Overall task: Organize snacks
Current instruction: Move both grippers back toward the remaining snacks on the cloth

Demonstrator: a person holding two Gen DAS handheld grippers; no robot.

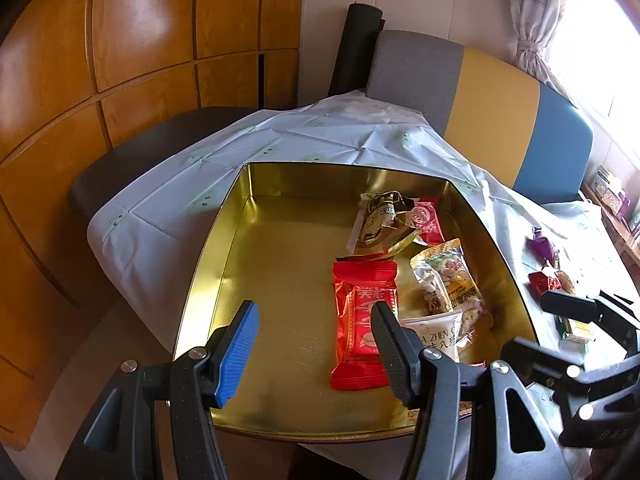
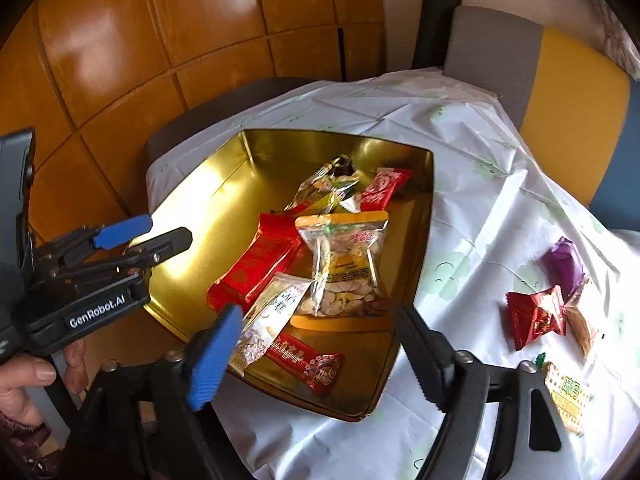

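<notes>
A gold tin sits on the table and holds several snack packets: a red bar, a clear bag of seeds, a white packet and others. My left gripper is open and empty over the tin's near left part. My right gripper is open and empty over the tin's near corner. Loose snacks lie on the cloth to the right: a red candy, a purple packet and a green-and-yellow packet.
A white patterned cloth covers the table. A grey, yellow and blue chair back stands behind it. A dark seat and wooden cabinet doors are to the left. A window with a curtain is at the right.
</notes>
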